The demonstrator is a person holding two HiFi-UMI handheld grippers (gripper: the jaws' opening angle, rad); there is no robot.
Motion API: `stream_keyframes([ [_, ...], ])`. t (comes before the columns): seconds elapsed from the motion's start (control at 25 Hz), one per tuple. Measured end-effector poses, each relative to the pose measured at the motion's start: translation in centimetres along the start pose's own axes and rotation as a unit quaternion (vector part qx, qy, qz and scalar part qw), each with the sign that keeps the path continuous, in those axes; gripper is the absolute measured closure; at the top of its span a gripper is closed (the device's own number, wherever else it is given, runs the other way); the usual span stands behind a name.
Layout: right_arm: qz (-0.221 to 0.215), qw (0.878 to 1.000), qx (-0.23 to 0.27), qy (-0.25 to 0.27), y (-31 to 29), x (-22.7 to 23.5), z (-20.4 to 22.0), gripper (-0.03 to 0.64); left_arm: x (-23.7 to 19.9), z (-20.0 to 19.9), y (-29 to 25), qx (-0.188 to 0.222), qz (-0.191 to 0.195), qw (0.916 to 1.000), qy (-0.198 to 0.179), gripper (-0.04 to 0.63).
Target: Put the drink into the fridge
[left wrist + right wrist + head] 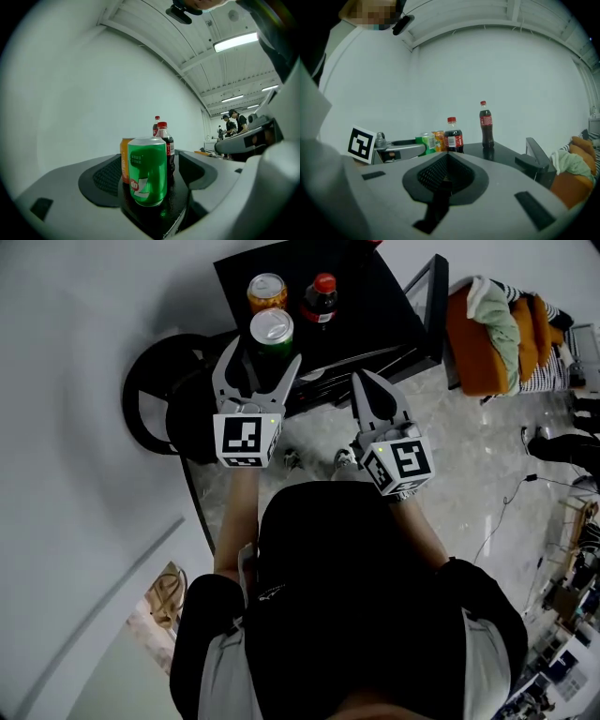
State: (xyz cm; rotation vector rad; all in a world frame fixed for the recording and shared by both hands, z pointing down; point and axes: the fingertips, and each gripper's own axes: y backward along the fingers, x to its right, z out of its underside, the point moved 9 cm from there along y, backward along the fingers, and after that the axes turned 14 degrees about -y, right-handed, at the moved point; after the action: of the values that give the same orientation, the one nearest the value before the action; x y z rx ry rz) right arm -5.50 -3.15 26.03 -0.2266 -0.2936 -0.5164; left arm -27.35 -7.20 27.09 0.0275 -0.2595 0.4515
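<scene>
Our green can (pixel 147 171) stands upright between our level left gripper's (pixel 262 367) wide-apart jaws, untouched. The right gripper (pixel 367 395), at its 3 o'clock, is pinched together.

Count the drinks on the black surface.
4. Green can at the near edge; orange can behind it; short cola bottle right of the orange can; taller cola bottle farther back, clearest in the right gripper view. None seems hidden.
</scene>
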Motion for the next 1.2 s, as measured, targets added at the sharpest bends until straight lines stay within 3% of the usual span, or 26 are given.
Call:
stream_keyframes([
  [0.72, 0.042, 0.999, -0.001, 0.009, -1.6, 0.7, 0.2, 0.603, -1.0, 0.5, -3.3, 0.005, 0.047, 0.9989, -0.003, 0.225],
  [1.2, 0.055, 0.998, -0.007, 0.003, -1.3, 1.2, 0.7, 0.603, -1.3, 0.4, -3.5, 0.007, 0.026, 0.9996, 0.01, 0.256],
])
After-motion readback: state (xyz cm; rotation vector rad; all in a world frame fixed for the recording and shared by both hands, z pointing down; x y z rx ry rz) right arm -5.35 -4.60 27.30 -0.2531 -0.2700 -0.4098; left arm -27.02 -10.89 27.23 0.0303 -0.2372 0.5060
